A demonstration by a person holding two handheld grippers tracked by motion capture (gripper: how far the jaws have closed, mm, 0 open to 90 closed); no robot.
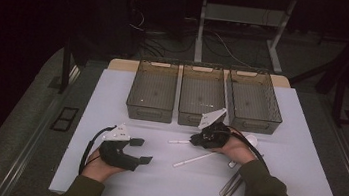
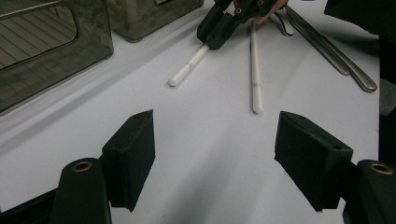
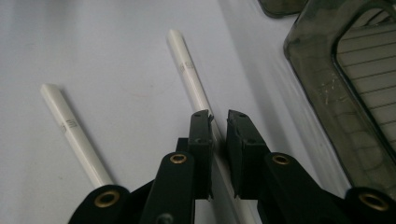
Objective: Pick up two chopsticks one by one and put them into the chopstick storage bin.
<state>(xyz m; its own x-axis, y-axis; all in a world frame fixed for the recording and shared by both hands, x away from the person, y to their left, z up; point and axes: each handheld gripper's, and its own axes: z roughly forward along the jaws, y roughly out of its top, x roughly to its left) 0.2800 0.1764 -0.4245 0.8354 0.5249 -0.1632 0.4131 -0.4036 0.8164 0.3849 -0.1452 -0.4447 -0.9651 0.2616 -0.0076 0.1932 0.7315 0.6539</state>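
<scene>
Two white sticks lie on the white table (image 1: 111, 100). My right gripper (image 1: 192, 140) sits at the table's middle, shut on one white stick (image 1: 177, 141), which points left from its jaws. In the right gripper view the jaws (image 3: 219, 116) pinch that stick (image 3: 187, 70) near its middle, and the second stick (image 3: 70, 126) lies free beside it. That free stick (image 1: 194, 160) rests slantwise just in front of the right hand. My left gripper (image 1: 142, 151) rests at the front left, open, with bare table between its jaws (image 2: 215, 158). Farther off in the left gripper view are both sticks (image 2: 187, 69) (image 2: 255, 74).
Three smoky see-through bins (image 1: 152, 91) (image 1: 202, 96) (image 1: 255, 102) stand side by side at the back of the table. Long metal utensils (image 1: 229, 185) lie under the right forearm, seen again in the left gripper view (image 2: 327, 46). A bin wall (image 3: 327, 93) stands close to the right gripper.
</scene>
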